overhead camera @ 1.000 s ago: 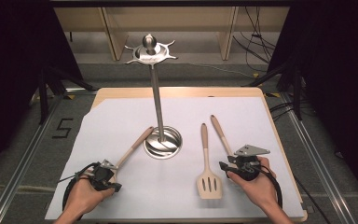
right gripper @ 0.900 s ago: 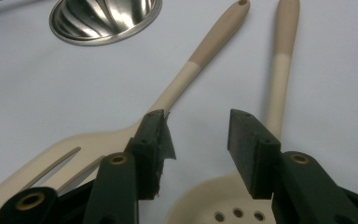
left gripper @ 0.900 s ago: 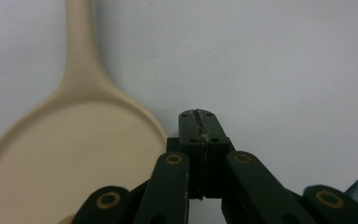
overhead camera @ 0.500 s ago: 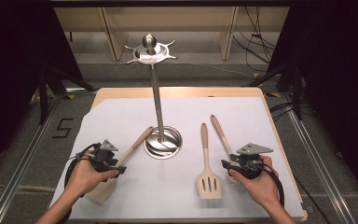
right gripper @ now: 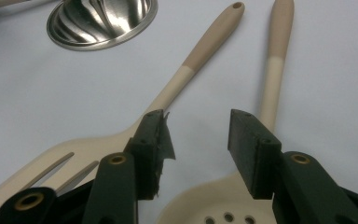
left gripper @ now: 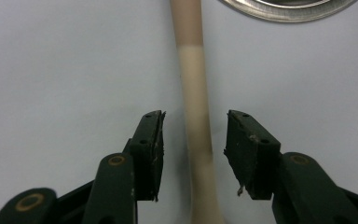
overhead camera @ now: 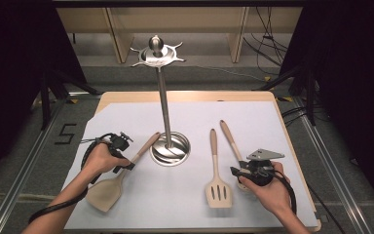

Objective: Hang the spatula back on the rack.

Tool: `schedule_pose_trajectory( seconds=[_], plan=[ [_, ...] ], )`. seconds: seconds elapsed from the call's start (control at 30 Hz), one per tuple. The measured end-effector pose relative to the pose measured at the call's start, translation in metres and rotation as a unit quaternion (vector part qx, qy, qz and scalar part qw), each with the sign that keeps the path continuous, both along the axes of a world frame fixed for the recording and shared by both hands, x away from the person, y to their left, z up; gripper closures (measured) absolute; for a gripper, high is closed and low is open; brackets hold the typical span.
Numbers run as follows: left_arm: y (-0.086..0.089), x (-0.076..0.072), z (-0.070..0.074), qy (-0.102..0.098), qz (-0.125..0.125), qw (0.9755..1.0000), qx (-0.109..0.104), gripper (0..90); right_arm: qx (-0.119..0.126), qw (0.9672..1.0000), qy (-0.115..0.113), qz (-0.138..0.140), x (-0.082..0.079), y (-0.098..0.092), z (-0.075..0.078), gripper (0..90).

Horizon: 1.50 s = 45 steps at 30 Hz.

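A: Where is the left hand-held gripper (overhead camera: 124, 163)?

B: Low over the handle of the solid spatula (overhead camera: 108, 189), at the left of the white surface (overhead camera: 185, 204). Its jaws are spread, one on each side of the handle, not touching it. The handle tip lies just beside the round base of the metal stand (overhead camera: 170, 149).

A: And the right hand-held gripper (overhead camera: 237, 171)?

B: Also spread, holding nothing. In its own view it sits above the bowl of a perforated spoon (right gripper: 214, 205), with the slotted spatula (overhead camera: 217, 187) just to its left. Both of those lie flat, handles pointing away from the person.
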State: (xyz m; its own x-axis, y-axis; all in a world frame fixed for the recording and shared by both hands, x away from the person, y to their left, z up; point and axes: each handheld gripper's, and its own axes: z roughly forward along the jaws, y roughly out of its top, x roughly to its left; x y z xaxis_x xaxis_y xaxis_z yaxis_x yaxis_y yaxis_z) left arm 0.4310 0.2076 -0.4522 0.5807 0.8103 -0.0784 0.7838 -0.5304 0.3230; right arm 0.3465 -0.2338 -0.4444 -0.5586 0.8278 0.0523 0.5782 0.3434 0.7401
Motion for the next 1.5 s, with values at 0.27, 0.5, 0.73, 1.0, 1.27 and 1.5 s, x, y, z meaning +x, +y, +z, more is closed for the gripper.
schedule_pose_trajectory(
  seconds=[0.27, 0.5, 0.73, 1.0, 1.27, 1.5],
  plan=[
    [-0.008, 0.008, -0.009, 0.026, -0.001, 0.9996, 0.006, 66.3, 0.004, 0.9999, 0.010, -0.010, -0.004, 0.003, 0.004, 56.6],
    [-0.010, 0.008, -0.009, 0.025, 0.015, 0.9995, 0.011, 75.9, -0.006, 1.0000, -0.005, -0.003, -0.003, 0.002, 0.002, 56.6],
    [-0.008, 0.004, -0.004, 0.020, 0.034, 0.9992, -0.004, 77.8, 0.000, 1.0000, 0.001, -0.006, -0.004, 0.003, 0.002, 56.6],
    [0.014, -0.009, 0.016, -0.034, 0.040, 0.9976, -0.045, 78.0, -0.006, 1.0000, -0.005, 0.003, -0.003, 0.003, 0.002, 56.5],
    [0.037, -0.045, 0.044, -0.147, 0.071, 0.9787, -0.125, 78.1, 0.001, 0.9999, 0.006, -0.010, -0.005, 0.005, 0.003, 56.6],
    [0.046, -0.066, 0.056, -0.207, 0.069, 0.9624, -0.162, 78.1, 0.002, 1.0000, -0.003, -0.006, -0.004, 0.006, 0.003, 56.6]
  ],
)
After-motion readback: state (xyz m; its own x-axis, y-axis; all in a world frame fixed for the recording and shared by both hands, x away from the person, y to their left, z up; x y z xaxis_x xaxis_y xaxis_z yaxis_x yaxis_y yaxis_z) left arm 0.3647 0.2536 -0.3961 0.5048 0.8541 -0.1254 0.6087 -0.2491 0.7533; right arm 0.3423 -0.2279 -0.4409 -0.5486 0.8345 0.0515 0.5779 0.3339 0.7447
